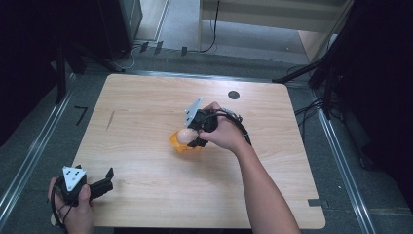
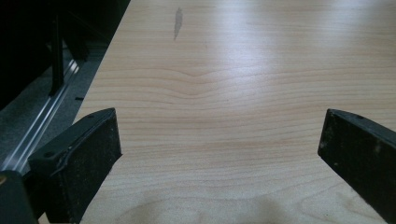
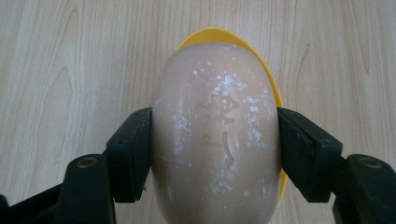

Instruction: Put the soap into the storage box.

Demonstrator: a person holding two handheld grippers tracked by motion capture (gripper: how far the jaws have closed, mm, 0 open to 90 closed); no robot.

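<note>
A pale peach egg-shaped object [image 3: 215,135] with white flecks sits over a small yellow cup [image 3: 224,35]; in the high view the egg [image 1: 184,136] and the yellow cup [image 1: 176,143] are near the table's middle. My right gripper [image 1: 195,134] is shut on the egg, one jaw pressed to each side. The right gripper [image 3: 215,149] points straight down at the wood. My left gripper [image 1: 109,178] rests at the table's front left corner, open, with bare wood between its jaws. In its own view the left gripper [image 2: 219,154] holds nothing.
The wooden table [image 1: 146,107] has a dark round mark [image 1: 234,94] near its far edge and a thin dark streak [image 1: 110,119] at the left. Metal rails [image 1: 34,151] and black stands flank the table; cables lie on the floor beyond.
</note>
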